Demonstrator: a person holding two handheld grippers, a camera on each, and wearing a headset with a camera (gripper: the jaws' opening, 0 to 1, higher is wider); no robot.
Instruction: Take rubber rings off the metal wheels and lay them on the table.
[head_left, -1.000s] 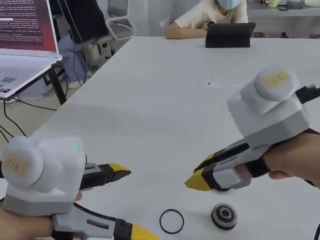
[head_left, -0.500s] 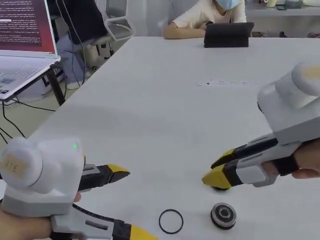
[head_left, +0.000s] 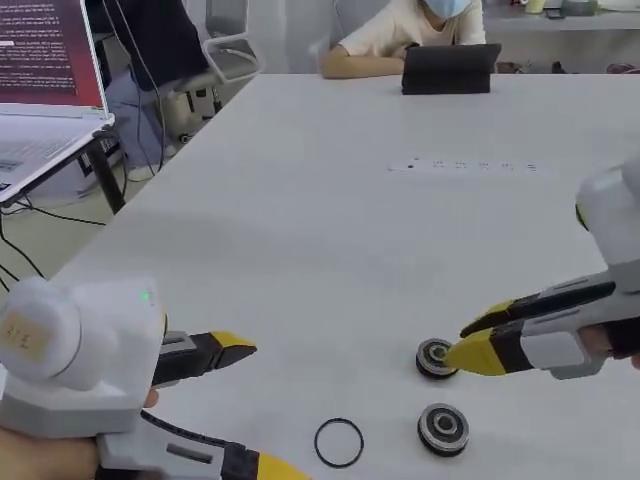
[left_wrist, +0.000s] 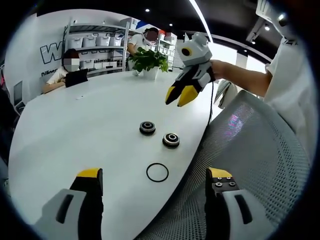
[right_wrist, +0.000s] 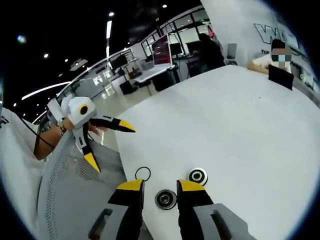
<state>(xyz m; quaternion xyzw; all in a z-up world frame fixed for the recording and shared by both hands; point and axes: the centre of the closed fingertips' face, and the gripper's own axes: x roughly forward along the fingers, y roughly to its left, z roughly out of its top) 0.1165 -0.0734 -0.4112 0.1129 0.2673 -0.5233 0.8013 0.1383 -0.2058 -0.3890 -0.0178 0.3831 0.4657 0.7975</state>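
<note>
Black rubber ring (head_left: 339, 442) on white table (head_left: 330, 200), round metal wheel (head_left: 443, 428) beside, second metal wheel (head_left: 434, 356) behind, left gripper (head_left: 268, 408) splayed wide, right gripper (head_left: 460, 343) barely parted, empty.

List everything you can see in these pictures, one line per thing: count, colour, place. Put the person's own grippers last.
metal wheels: two, silver and black, on the table's near side.
rubber ring: one, black, flat on the table, left of the nearer wheel.
table: one, white.
laptop: one, reddish screen, on a stand left of the table.
tablet-like device: one, black, at the table's far end.
seated person: one, pale top, behind that device.
potted plant: one, green, white pot, far table edge.
left gripper: white, yellow tips, jaws wide open.
right gripper: same colours, jaws slightly apart, tips by the farther wheel.
</note>
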